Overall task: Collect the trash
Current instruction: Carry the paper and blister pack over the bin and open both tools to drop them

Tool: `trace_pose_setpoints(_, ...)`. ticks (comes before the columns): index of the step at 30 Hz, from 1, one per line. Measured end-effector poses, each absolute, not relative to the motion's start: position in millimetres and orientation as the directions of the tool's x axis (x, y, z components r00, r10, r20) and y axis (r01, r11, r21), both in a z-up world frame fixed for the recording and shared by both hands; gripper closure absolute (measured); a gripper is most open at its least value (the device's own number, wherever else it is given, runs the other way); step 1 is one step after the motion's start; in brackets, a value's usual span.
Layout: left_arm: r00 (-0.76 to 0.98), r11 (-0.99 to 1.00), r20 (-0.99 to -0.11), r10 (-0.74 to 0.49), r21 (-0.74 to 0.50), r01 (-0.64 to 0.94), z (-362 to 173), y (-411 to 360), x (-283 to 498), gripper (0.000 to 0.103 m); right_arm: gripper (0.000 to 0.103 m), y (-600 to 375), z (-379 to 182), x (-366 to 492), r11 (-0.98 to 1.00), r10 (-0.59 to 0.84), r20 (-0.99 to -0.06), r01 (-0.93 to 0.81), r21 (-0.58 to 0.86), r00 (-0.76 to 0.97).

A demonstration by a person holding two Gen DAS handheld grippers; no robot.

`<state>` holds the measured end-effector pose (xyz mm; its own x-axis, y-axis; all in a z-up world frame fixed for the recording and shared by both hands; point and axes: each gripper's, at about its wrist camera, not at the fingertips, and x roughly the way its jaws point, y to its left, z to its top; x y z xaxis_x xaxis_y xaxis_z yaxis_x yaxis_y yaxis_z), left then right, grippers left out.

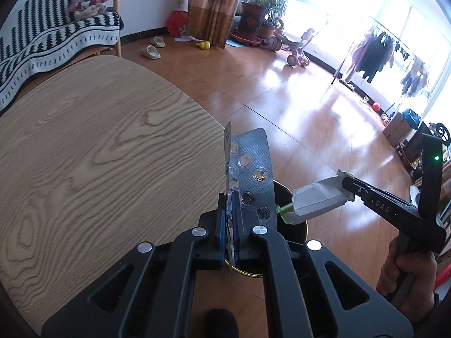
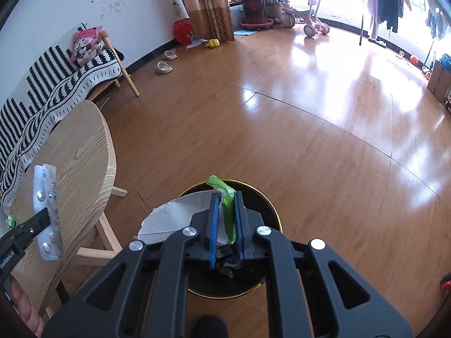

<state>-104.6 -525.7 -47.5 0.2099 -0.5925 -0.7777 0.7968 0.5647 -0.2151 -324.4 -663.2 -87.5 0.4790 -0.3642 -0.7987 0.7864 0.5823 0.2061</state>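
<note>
Left tool (image 1: 230,219) clamped on blister packs (image 1: 249,169); right tool (image 2: 225,222) clamped on flattened carton (image 2: 225,211), above bin (image 2: 270,205).

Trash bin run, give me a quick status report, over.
Left gripper shut on blister pack. Right gripper shut on flattened carton. Both above the black bin beside the table. Nothing blocking the drop.
</note>
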Motion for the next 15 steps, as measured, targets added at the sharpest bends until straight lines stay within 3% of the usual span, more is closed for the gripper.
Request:
trace_pose_setpoints(3,0.2,0.56,-0.783,-0.589,-0.218,0.799,-51.6,-534.4,-107.9,0.1,0.092,-663.6,-89.6,-326.0,0.574,-0.361,-0.802,0.791,0.212,0.477)
trace_pose_setpoints(5,0.194,0.556,-0.786,-0.588,-0.218,0.802,-54.8,-540.2,-109.5,0.1,0.084,-665.5,-90.2,-327.4,0.576,-0.351,-0.804,0.788,0.218,0.479)
trace_pose_setpoints(7,0.187,0.55,-0.787,-0.588,-0.22,0.806,-57.0,-542.3,-110.3,0.1,0.026,-664.4,-87.6,-328.2,0.576,-0.377,-0.791,0.791,0.208,0.482)
trace_pose_setpoints(8,0.182,0.546,-0.789,-0.588,-0.22,0.808,-58.3,-544.5,-111.7,0.1,0.02,-662.9,-84.2,-329.7,0.575,-0.403,-0.775,0.794,0.199,0.486)
trace_pose_setpoints(15,0.12,0.506,-0.79,-0.601,-0.259,0.822,-70.3,-561.5,-118.9,0.1,0.019,-670.6,-83.9,-342.8,0.535,-0.432,-0.766,0.819,0.207,0.476)
